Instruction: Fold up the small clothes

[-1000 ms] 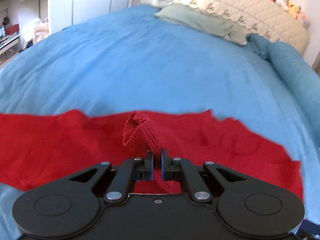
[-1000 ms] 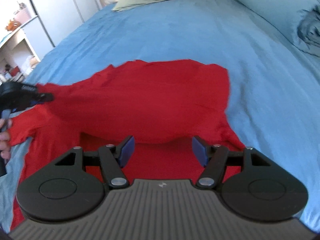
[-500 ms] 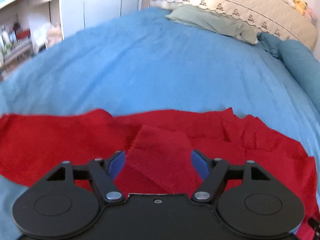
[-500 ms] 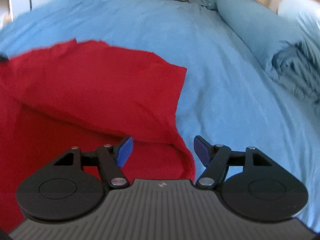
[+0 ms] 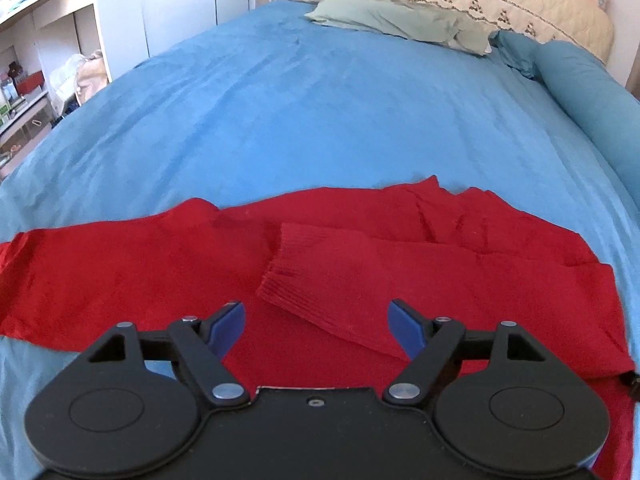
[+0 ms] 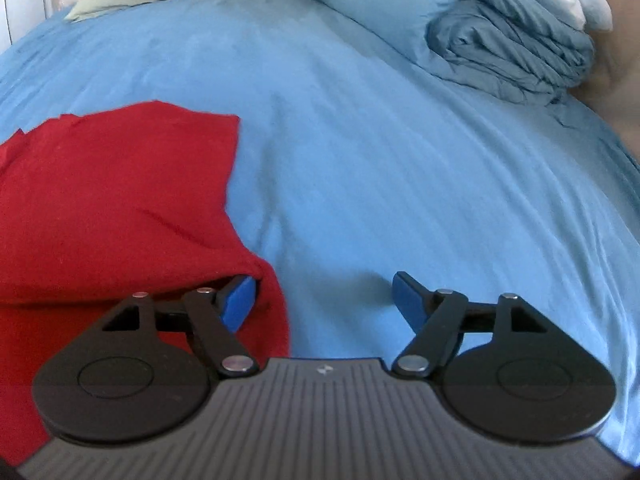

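Sweater lies flat on the blue bed, its sleeve cuff folded across the body. My left gripper has just spread, letting go; my right gripper, also widening, straddles the sweater's edge for the next fold.

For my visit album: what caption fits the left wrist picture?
Open left gripper above a red sweater, its ribbed cuff lying free on a blue bedspread.

Black left gripper and right gripper, blue pads, silver screws
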The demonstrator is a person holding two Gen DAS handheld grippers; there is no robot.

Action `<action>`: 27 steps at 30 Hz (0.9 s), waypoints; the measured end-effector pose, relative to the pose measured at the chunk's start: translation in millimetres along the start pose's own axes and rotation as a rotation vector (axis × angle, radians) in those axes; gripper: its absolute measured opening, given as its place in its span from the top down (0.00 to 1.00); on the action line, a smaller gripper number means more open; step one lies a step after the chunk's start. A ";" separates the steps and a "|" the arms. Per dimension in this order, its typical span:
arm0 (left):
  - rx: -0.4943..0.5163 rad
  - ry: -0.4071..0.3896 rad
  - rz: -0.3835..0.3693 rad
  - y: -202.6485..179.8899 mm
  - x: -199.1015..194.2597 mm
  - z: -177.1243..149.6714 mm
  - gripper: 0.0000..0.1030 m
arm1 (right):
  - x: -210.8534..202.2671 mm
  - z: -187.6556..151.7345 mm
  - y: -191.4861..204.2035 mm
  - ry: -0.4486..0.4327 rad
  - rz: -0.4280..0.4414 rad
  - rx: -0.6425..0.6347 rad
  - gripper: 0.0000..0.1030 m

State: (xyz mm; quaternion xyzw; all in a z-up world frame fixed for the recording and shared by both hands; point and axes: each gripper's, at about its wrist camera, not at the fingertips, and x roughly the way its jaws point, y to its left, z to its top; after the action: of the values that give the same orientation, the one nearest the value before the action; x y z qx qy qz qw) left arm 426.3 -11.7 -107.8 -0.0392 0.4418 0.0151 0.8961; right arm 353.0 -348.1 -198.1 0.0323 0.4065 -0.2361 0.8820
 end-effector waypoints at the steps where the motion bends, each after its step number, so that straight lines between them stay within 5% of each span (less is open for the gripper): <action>1: 0.001 0.008 -0.010 -1.6 -0.6 2.3 0.20 | -2.3 0.1 -0.1 0.000 -0.002 -0.012 0.12; 5: 0.060 0.011 -0.054 -10.9 -0.8 11.9 0.18 | -30.4 11.6 0.3 -0.060 0.071 -0.082 0.09; 7: 0.102 0.004 -0.075 -15.5 5.2 14.9 0.15 | -45.3 21.3 5.8 -0.108 0.178 -0.103 0.00; 12: 0.201 -0.005 -0.115 -23.6 42.9 15.4 0.15 | -24.4 30.7 45.9 -0.075 0.390 -0.166 0.00; 17: 0.205 0.113 -0.111 -15.3 88.8 -4.5 0.12 | 17.5 15.9 48.0 -0.019 0.405 -0.168 0.00; 24: 0.167 0.101 -0.117 -8.6 72.9 -5.1 0.09 | 11.8 27.7 51.1 0.042 0.395 -0.192 0.00; 27: 0.092 0.021 -0.094 6.8 38.5 4.6 0.09 | -14.3 34.6 63.9 0.042 0.385 -0.206 0.00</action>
State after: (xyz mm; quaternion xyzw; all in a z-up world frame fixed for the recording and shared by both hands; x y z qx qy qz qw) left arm 452.9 -4.7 -135.9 -0.0188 0.4491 -0.0476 0.8920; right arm 397.6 -294.5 -173.1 0.0240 0.4332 -0.0197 0.9007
